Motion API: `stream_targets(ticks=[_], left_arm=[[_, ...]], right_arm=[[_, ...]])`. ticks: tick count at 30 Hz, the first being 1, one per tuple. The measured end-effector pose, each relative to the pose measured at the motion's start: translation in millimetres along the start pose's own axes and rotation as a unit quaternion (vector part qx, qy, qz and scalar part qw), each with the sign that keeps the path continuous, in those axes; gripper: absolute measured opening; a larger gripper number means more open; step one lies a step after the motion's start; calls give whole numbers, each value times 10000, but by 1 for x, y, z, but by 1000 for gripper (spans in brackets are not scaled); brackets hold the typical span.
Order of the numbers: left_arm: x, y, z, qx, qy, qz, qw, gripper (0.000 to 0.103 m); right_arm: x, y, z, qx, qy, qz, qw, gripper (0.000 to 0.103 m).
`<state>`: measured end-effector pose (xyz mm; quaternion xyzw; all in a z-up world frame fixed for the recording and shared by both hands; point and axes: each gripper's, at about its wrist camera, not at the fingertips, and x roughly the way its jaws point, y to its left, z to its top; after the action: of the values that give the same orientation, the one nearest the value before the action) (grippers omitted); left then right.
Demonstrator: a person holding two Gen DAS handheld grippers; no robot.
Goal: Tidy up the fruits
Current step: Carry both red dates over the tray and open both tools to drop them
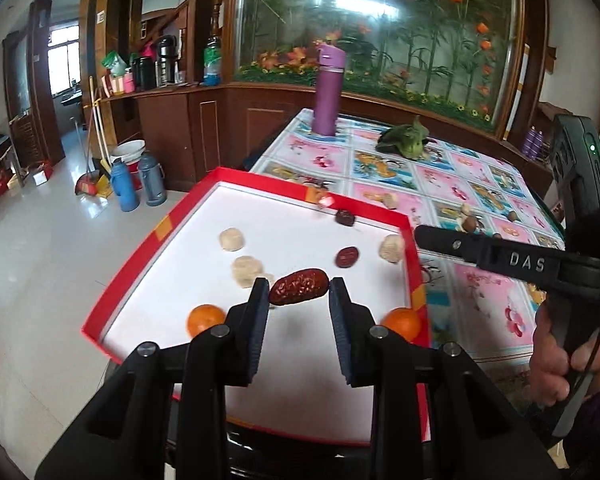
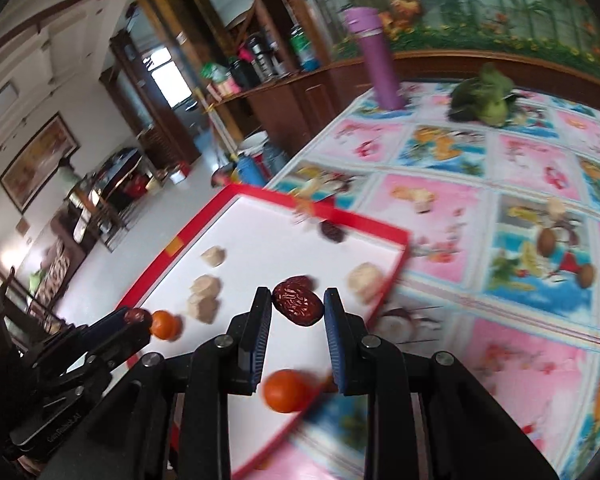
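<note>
A family home's living room is showing here: a big aquarium point(image 1: 380, 28) in wooden cabinetry, thermos flasks point(image 1: 138, 184) standing on tiled floor, a flowery cloth covering the bench point(image 1: 480, 184).

Daylit interior, two fisheye views; left wrist sharp, right wrist motion-blurred.

Light: daylight from a far window point(image 1: 62, 56), blown out white; glare streak on the glass panel point(image 1: 360, 2); sheen on the pale floor point(image 1: 28, 264). Shadows: soft and short under fruit on the white tray point(image 1: 300, 360). Distortion: strong barrel curve, door frames bowed, dark vignette at corners. Blur: right wrist view smeared across the worktop point(image 2: 520, 208) and the near orange point(image 2: 287, 391).
</note>
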<state>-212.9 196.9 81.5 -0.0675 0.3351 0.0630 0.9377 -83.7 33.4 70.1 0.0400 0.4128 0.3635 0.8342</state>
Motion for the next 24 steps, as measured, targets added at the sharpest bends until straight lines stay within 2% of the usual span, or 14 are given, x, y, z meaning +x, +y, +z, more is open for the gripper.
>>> stream_targets(ticks=[7, 10, 15, 18, 24], left_arm=[[9, 17, -12, -21, 202, 183, 9996, 32], [15, 21, -14, -4, 319, 438, 9985, 33], [26, 29, -18, -81, 512, 673, 9964, 33], [27, 30, -18, -26, 494, 859, 9951, 33], [30, 31, -16, -25, 493, 945, 9943, 33]], right_arm=[[38, 39, -11, -382, 421, 21, 9984, 25], [55, 40, -13, -284, 640, -54, 9975, 25], [63, 48, -16, -326, 802, -88, 9962, 25], [66, 52, -19, -369, 862, -95, 9955, 25], [74, 55, -24, -453, 990, -177, 9939, 26]])
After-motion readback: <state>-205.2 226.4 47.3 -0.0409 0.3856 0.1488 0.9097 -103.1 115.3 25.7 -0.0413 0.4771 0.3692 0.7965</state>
